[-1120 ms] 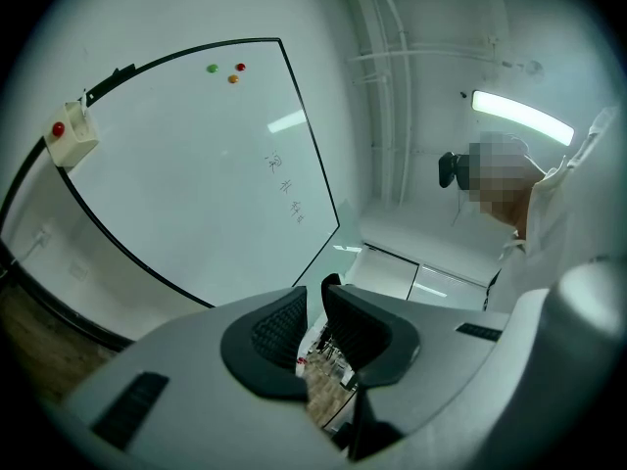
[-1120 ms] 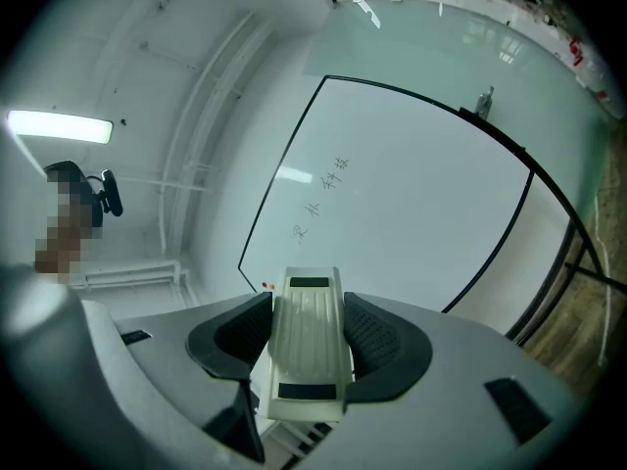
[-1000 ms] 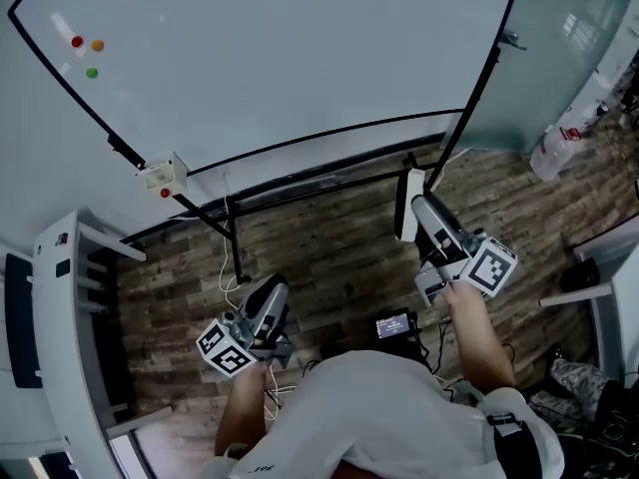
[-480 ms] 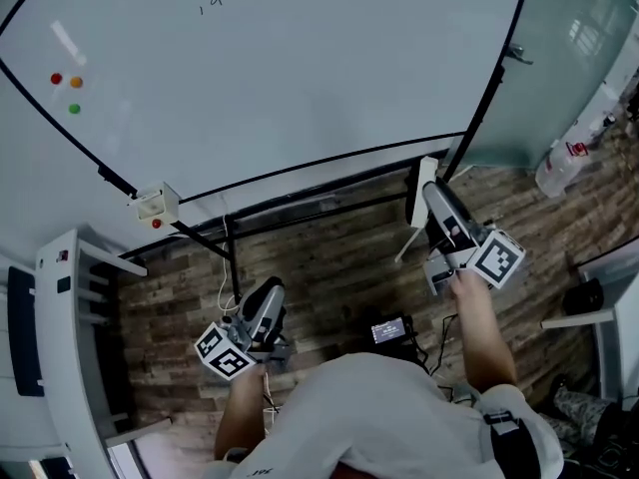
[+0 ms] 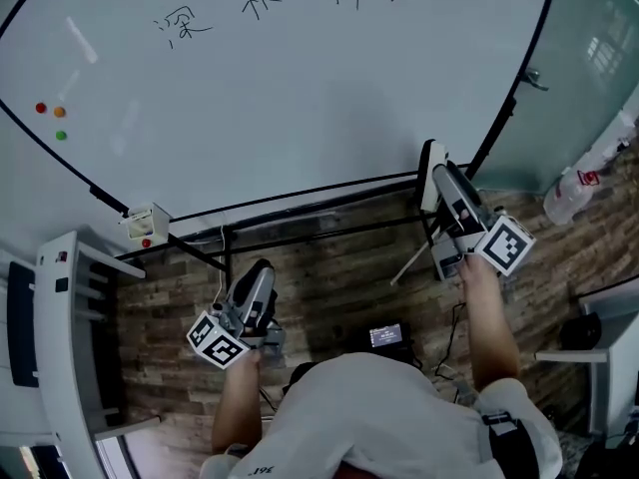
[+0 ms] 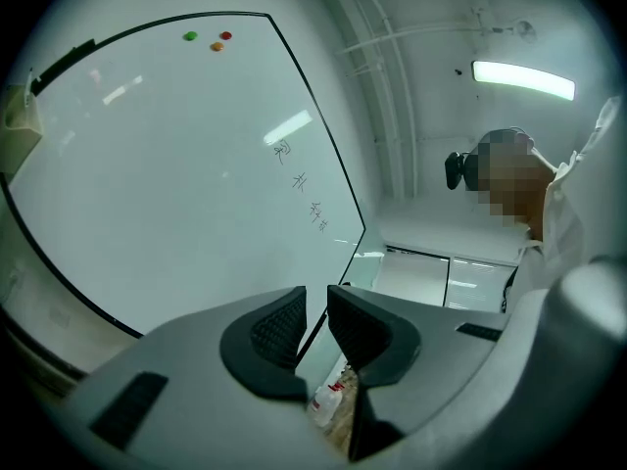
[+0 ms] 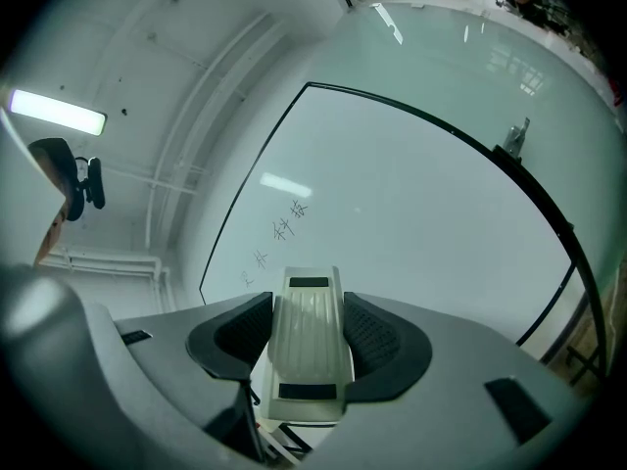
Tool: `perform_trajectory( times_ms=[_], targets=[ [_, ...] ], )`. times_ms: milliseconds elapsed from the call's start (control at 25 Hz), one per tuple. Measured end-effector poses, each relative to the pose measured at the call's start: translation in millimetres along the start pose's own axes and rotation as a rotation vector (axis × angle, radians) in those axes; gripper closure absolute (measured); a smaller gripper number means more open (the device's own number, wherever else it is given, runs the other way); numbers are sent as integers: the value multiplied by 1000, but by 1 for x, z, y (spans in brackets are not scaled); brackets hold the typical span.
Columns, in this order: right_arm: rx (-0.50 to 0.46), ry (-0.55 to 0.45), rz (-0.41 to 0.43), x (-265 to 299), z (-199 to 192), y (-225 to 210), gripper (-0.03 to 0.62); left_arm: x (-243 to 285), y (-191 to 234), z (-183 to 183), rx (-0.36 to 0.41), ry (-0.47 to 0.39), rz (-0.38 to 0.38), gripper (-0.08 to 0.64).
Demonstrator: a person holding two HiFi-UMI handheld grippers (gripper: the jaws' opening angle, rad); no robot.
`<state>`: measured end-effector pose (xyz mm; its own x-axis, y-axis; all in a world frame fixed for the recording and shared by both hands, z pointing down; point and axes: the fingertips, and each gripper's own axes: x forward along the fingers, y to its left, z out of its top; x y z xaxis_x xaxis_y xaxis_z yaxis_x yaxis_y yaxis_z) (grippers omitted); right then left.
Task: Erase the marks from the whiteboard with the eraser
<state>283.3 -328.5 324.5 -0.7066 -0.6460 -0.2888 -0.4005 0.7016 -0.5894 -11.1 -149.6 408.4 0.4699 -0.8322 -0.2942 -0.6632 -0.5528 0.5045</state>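
Note:
The whiteboard point(image 5: 300, 98) fills the upper head view, with several handwritten dark marks point(image 5: 285, 3) near its top. My right gripper point(image 5: 436, 175) is shut on the white eraser point(image 5: 426, 175), held up at the board's lower right corner, apart from the marks. In the right gripper view the eraser point(image 7: 309, 346) lies between the pads, pointing at the whiteboard point(image 7: 421, 233) and its marks point(image 7: 279, 228). My left gripper point(image 5: 258, 285) hangs low over the wooden floor. In its own view my left gripper point(image 6: 315, 306) holds nothing, with only a narrow slit between its jaws.
Three coloured magnets point(image 5: 50, 120) sit at the board's left. A small box point(image 5: 145, 225) hangs on the black stand point(image 5: 329, 218). A white shelf unit point(image 5: 70, 327) stands left, a plastic bottle point(image 5: 572, 195) right, and a small lit device point(image 5: 384, 335) with cables lies on the floor.
The right gripper has risen with the eraser to the board's lower right corner. The head view has tilted up, bringing the written marks into sight. The left gripper has hardly moved.

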Motion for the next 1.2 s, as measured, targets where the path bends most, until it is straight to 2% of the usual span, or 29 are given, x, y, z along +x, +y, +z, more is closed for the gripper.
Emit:
perform_trajectory(
  times_ms=[240,760,960,1200],
  targets=[
    [-55,-15,-15,21,21,-13,348,21,19,17,28,-9,-4,503],
    [-330,-135,-56,95,114,6,348,70,49,90,122,22,-118,503],
    [-361,-182,-171,116,151,-7,348,78,56,113,142,-4,-136,504],
    [-473,-208,-196,145,190,2,348,85,64,125,151,-17,-141,503]
  ],
)
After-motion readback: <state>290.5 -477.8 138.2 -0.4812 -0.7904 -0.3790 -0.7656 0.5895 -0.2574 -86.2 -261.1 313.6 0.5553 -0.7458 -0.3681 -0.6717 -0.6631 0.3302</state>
